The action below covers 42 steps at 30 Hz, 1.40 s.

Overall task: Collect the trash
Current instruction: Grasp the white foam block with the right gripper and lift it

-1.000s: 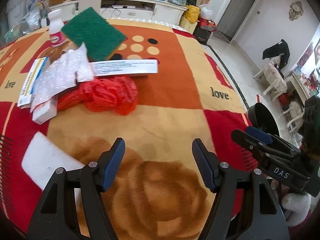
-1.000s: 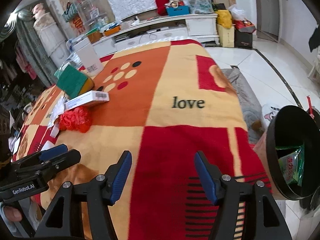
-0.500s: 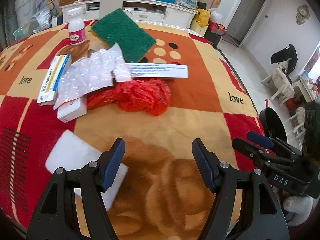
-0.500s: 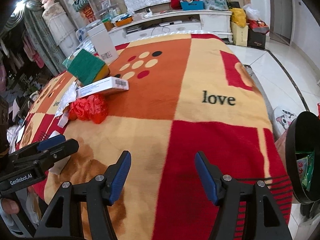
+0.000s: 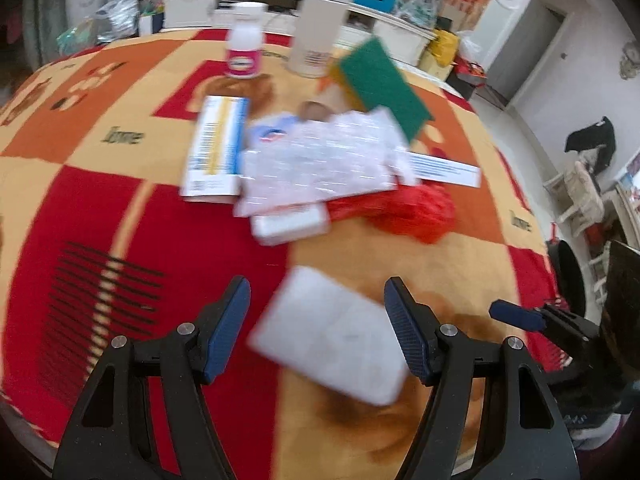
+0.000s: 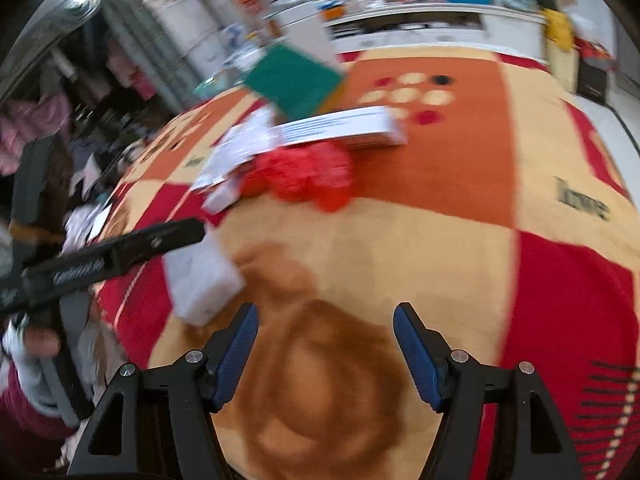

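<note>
A flat white packet (image 5: 332,332) lies on the blanket between my left gripper's open jaws; the left gripper (image 5: 318,316) is empty just above it. The packet also shows in the right wrist view (image 6: 202,282). Beyond it lie a crumpled red plastic bag (image 5: 404,210), bubble wrap (image 5: 320,160), a small white box (image 5: 290,226), a blue and yellow box (image 5: 218,148) and a long white box (image 5: 444,168). My right gripper (image 6: 326,344) is open and empty over the brown patch of blanket. The left gripper's side shows in that view (image 6: 120,250). Both views are blurred.
A green scouring pad (image 5: 380,80), a pink-labelled white bottle (image 5: 244,48) and a tall white carton (image 5: 320,36) stand farther back. A black bin (image 5: 568,268) sits off the right edge of the blanket-covered table (image 5: 460,248). White cabinets (image 5: 280,0) line the back wall.
Both grippers have swung left towards the trash pile. The white packet now lies between the left jaws. The bin has left the right wrist view.
</note>
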### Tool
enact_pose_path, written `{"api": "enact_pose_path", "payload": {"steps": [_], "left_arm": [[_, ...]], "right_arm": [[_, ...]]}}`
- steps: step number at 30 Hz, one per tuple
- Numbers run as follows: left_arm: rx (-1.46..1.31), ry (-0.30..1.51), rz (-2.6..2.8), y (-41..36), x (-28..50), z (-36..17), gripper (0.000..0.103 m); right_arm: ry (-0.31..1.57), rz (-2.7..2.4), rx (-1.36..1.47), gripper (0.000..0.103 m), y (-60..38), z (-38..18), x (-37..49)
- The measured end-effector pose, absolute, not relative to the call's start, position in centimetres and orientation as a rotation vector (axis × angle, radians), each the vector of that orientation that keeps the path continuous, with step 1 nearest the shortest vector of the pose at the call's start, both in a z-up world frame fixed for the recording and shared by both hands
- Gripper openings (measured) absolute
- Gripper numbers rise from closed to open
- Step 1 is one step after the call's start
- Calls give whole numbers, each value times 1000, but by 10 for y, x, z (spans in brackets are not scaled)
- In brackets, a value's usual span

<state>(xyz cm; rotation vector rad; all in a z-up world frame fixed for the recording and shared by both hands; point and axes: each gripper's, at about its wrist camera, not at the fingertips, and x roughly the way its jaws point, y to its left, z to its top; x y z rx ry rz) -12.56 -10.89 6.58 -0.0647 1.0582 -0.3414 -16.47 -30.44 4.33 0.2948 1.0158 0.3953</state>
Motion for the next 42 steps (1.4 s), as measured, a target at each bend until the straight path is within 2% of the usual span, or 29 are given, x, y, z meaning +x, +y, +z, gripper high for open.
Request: {"api": "enact_pose_path", "payload": {"steps": [9,14,20,22,23,24,32,42], "left_arm": [[-97,1047,-262,-53,-116,67,69],[-131,1048,-273,-37,-109,68,69],[-140,1038,-359,-40,-100,72,69],[-133,1035,-398,-46,-96,72,69],[-129,1035,-416,-49,-94,73,69],[-126,1032,-436,-53,-91,73,69],[-85,979,-565,-93,-71,78,71],[240,913,-696,-141,-52,68,71]], "right_arm": [[1022,549,162,69,-234,52,-139],[1011,615,52,82,-202,57,-128],[1053,634,-39,82,-174,39,-113],[1077,614,-53,79,-172,27,-111],[1064,585,-67,67,-173,25,-112],[1043,580,-65,62,-176,27,-114],[1018,414,47,60,-246,37,-128],[1072,309,136,62,-289,18,-135]]}}
